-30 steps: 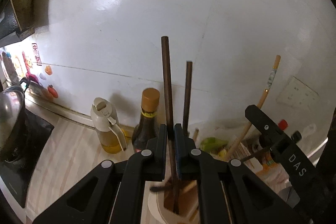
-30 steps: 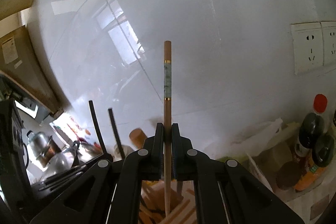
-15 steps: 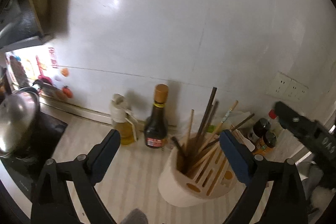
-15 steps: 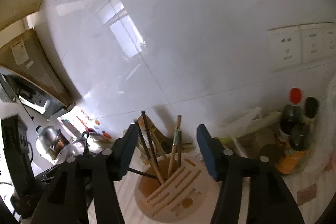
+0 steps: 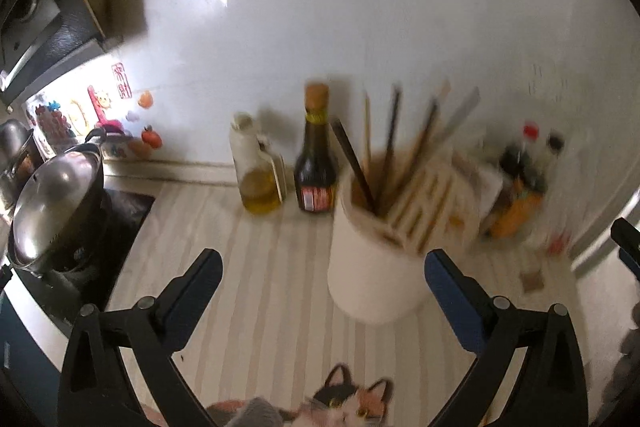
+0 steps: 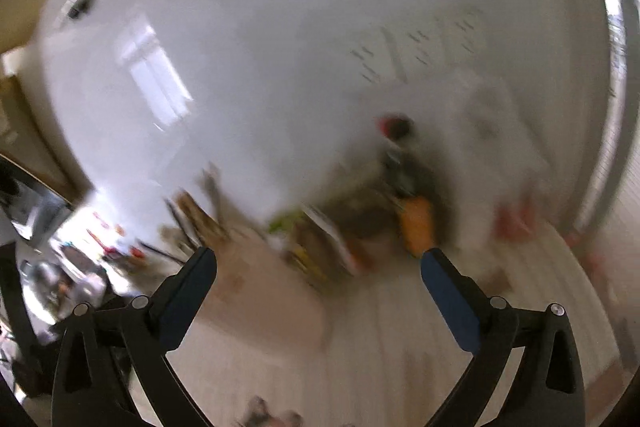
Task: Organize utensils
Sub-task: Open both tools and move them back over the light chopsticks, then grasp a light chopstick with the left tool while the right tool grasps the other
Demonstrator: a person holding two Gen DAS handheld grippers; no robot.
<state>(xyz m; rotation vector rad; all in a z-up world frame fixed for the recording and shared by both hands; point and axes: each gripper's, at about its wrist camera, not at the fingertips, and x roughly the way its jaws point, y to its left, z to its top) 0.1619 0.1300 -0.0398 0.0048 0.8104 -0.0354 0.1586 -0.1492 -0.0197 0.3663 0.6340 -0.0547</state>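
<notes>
Chopsticks (image 5: pixel 394 143) stand in the white holder (image 5: pixel 376 267); my left gripper (image 5: pixel 323 265) and right gripper (image 6: pixel 318 261) gape wide, empty.

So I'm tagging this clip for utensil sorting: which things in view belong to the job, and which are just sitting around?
Part of the job:
- white utensil holder
- chopsticks standing in it
- left tool and right tool, both open and empty

Just lying about:
- dark sauce bottle
- oil jug
- lidded pot
- blurred condiment bottles

Black fingers (image 5: pixel 196 279), blue pads, silver screws
</notes>
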